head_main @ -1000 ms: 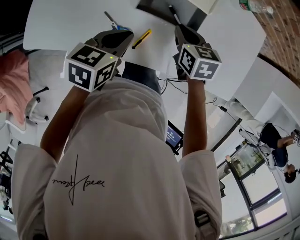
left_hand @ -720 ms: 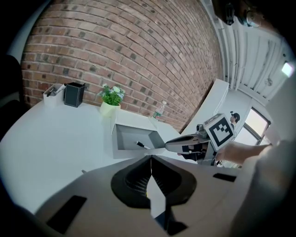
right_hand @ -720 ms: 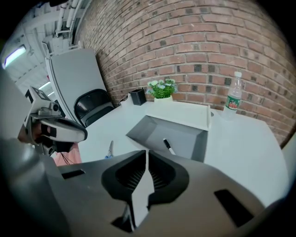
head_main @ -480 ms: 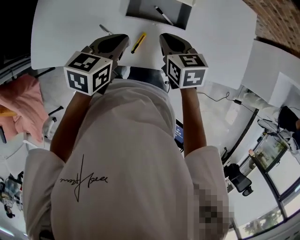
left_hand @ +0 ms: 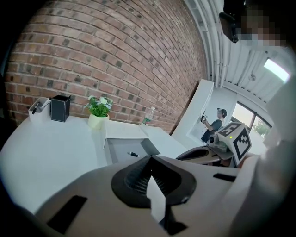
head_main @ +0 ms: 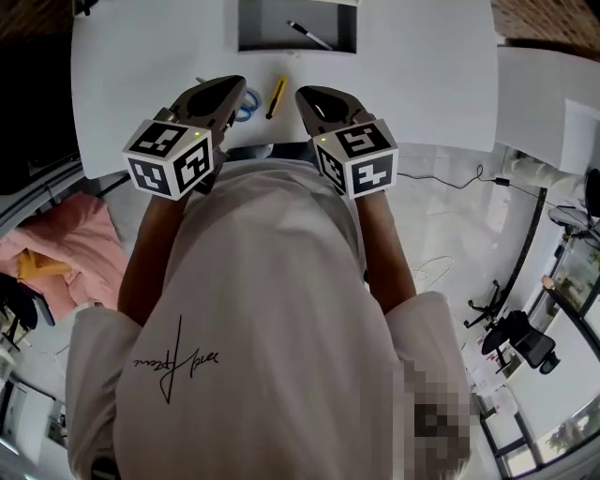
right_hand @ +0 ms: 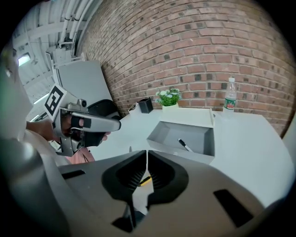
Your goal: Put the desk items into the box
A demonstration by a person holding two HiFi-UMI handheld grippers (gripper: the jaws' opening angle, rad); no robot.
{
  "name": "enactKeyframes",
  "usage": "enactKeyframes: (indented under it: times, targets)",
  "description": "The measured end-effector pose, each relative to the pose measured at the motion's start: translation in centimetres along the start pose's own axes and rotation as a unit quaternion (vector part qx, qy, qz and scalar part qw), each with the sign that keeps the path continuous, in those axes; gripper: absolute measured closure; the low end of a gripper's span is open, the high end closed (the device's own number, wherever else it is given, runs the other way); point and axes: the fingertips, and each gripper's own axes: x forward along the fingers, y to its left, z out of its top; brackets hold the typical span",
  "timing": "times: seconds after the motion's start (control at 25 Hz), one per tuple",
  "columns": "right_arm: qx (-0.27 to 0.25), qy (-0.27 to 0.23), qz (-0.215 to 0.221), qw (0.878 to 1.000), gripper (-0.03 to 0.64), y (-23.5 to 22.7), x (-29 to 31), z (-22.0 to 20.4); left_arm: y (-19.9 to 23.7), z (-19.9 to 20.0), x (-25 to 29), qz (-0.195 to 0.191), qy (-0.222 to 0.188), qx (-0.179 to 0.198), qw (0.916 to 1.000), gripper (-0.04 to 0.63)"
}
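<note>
With my left gripper point(left_hand: 150, 159) clenched empty and right gripper point(right_hand: 146, 152) just closed empty, I noted the open grey box point(head_main: 248, 23) held one black marker point(head_main: 309, 35), a yellow pen point(head_main: 277, 95) outside.

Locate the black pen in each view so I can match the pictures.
Head view: pen at top centre, lying in the grey box.
Left gripper view: pen near centre, just above the jaws.
Right gripper view: pen right of centre.
Shared landmark: the open box, holding the pen in all three.
</note>
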Motion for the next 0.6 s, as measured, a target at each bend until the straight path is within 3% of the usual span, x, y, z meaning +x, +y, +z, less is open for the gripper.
enactKeyframes:
  times: [0.12, 0.36, 0.6]
  targets:
    - [0.004, -0.009, 0.005, 1.0, 0.583, 0.9, 0.2, 0.3, 0.4, 0.4, -0.4, 0.002, 0.0, 0.014, 0.9999, 0.591]
    - [-0.002, -0.02, -0.004, 1.0, 0.583, 1.4, 0.1, 1.1, 0.7, 1.2, -0.4, -0.011, -0.012, -0.001, 0.9999, 0.591]
    - [-0.024, 0.009, 0.024, 0.999, 0.581, 3.5, 1.5, 0.4, 1.3, 1.1, -0.7, -0.005, -0.015, -0.012, 0.9998, 0.591]
